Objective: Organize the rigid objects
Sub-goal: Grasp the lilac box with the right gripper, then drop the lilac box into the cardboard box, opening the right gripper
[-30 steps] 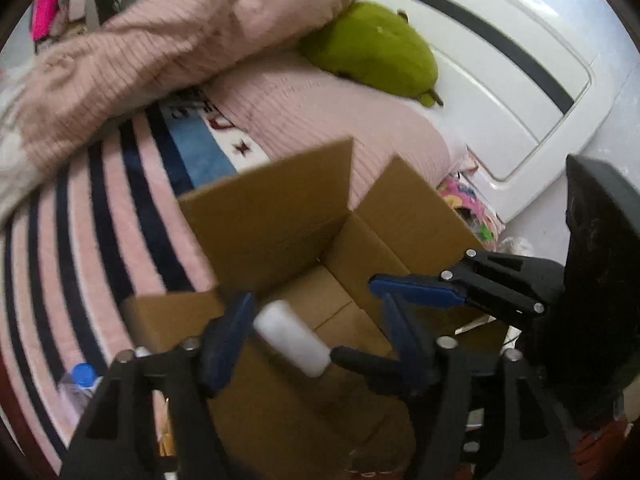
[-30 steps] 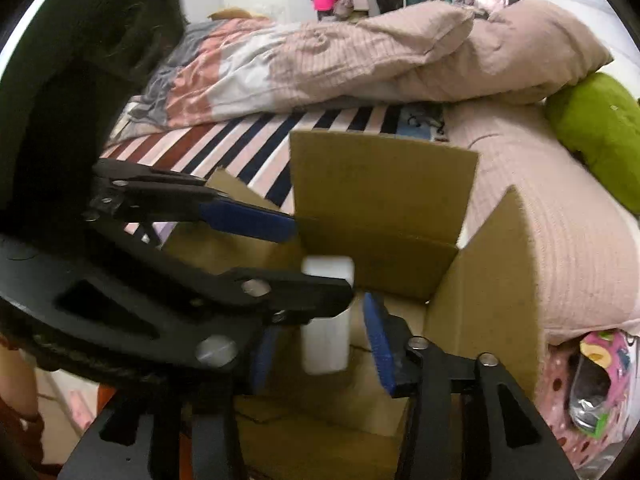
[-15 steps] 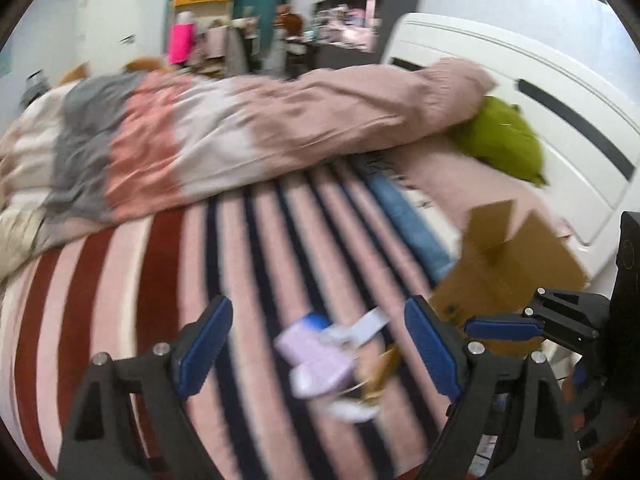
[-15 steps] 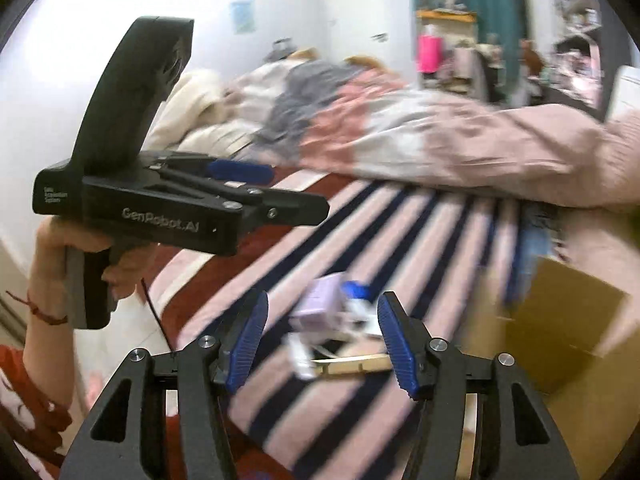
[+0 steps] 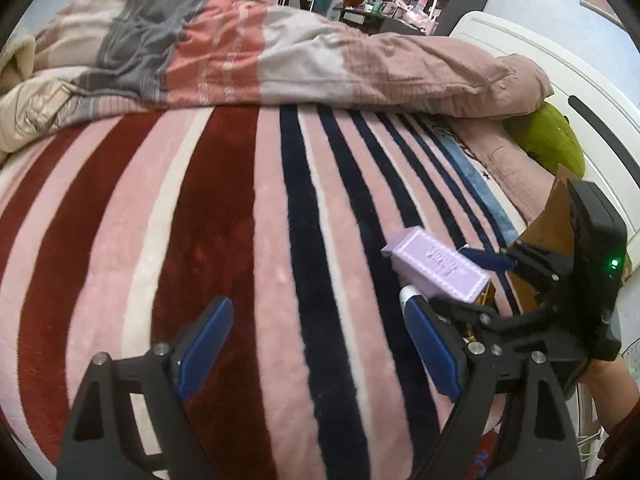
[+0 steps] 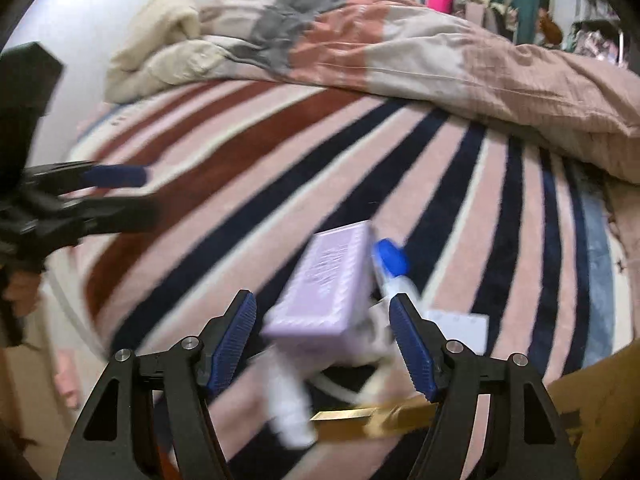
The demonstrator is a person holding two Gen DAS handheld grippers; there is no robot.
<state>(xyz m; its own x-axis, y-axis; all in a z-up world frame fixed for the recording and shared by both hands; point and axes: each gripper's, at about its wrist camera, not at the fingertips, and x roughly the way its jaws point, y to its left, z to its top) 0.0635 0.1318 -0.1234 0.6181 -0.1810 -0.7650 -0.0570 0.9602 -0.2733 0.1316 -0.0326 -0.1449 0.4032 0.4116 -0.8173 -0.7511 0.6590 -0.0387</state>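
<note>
No wording can be read. The flat lilac rectangular box with a scalloped border (image 5: pixel 438 268), lying on the striped bed blanket (image 5: pixel 224 220), carries a few lines of darker print on its top, too small and blurred to make out.

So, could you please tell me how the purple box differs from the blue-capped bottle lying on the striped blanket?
The purple box is lilac, rectangular and wide; the blue-capped bottle is white, round and slimmer. The box faces up with printed lettering; the bottle lies partly hidden behind it. Both rest on the striped blanket, ungripped.
</note>
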